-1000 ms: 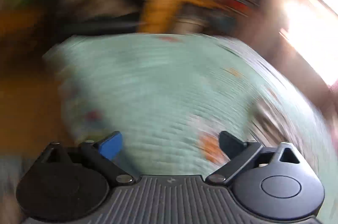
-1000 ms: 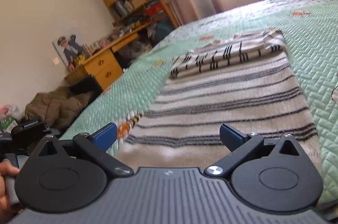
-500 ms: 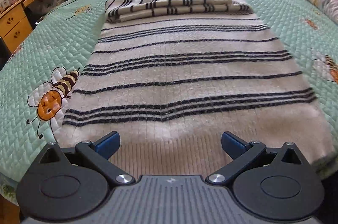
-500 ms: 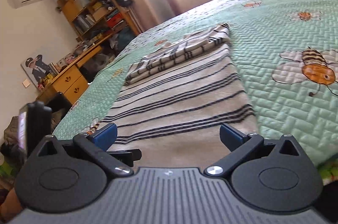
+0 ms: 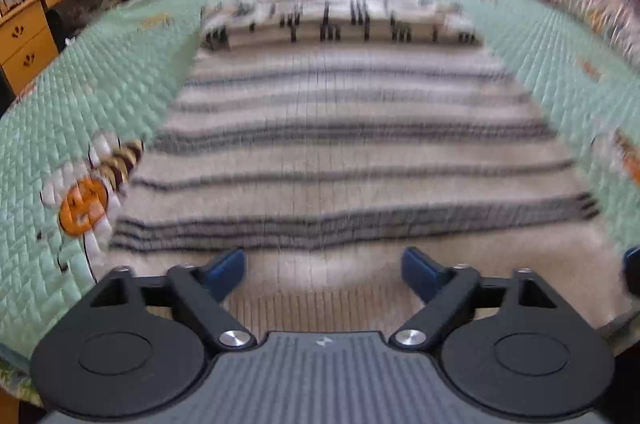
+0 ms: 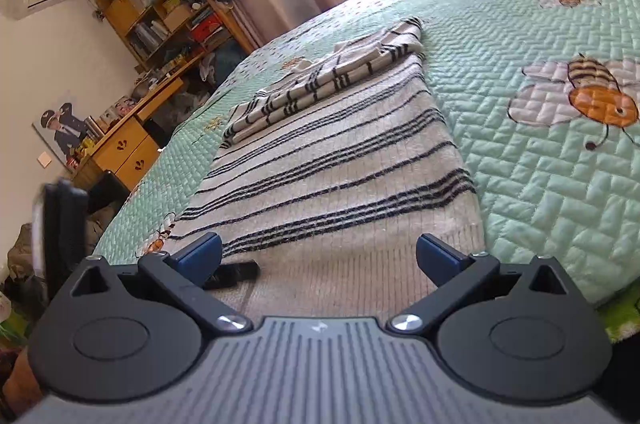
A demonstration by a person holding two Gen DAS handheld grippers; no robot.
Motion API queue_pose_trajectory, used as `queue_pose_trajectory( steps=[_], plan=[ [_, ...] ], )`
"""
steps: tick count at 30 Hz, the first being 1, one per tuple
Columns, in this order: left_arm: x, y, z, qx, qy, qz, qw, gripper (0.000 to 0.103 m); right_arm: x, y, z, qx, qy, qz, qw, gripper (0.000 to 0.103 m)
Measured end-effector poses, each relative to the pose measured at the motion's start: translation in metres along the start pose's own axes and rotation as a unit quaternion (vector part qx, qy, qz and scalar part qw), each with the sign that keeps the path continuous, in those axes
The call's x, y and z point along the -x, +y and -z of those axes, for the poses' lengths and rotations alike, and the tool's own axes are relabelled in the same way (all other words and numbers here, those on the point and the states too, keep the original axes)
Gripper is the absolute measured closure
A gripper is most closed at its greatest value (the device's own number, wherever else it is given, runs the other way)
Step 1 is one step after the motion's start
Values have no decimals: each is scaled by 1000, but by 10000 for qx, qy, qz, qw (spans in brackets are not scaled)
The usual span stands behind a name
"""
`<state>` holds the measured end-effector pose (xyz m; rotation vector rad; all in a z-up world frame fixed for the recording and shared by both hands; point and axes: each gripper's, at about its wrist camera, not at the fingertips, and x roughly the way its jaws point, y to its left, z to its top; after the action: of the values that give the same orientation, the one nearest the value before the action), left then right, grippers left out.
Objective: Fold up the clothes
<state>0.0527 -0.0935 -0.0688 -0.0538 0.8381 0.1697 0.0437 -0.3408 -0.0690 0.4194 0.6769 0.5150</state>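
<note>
Two-thirds folded, by the look of it: lay flat along the quilted mint bed (image 6: 540,184), a striped knit sweater (image 6: 340,160), sleeves stacked across its far end. Spread wide and empty above the ribbed hem (image 5: 320,296), both sets of jaws — left gripper (image 5: 323,274) near the hem's middle, right gripper (image 6: 318,256) beside it. Best pinched at the two hem corners, level, then carried over evenly toward the sleeves. Soft, fuzzy, thick wool; likely to sag and slip. Blurred, the left view.
</note>
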Motion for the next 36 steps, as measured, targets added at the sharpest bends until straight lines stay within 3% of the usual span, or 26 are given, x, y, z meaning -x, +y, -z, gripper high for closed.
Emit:
queue_pose_trajectory(
  steps=[1, 3, 6, 9, 16, 21, 25, 28, 36],
  plan=[
    [2, 3, -3, 58, -77, -37, 9999, 15, 0, 0, 0, 12, -9, 8, 10000, 0],
    [1, 9, -7, 169, -79, -183, 9997, 1, -2, -1, -1, -1, 11, 7, 10000, 0],
    [-12, 19, -9, 310, 164, -391, 9986, 1, -4, 0, -2, 19, 44, 21, 10000, 1],
    [-29, 27, -2, 414, 503, -366, 9972, 1, -5, 0, -1, 58, 65, 34, 10000, 0],
    [-23, 22, -1, 230, 441, -320, 9983, 1, -17, 4, -3, 167, 297, 24, 9994, 0],
    [-19, 26, -6, 233, 438, -242, 9985, 1, -37, 19, -30, 702, 422, 41, 9966, 0],
    [-27, 29, -1, 137, 602, -254, 9978, 1, -60, 14, -48, 908, 457, 401, 9940, 0],
    [-26, 31, 3, 72, 565, -177, 9982, 1, -80, -13, -40, 547, 1004, 681, 9911, 1],
    [-22, 33, 1, 110, 619, -118, 9980, 1, -63, -19, -17, 820, 915, 577, 9907, 0]
  ],
)
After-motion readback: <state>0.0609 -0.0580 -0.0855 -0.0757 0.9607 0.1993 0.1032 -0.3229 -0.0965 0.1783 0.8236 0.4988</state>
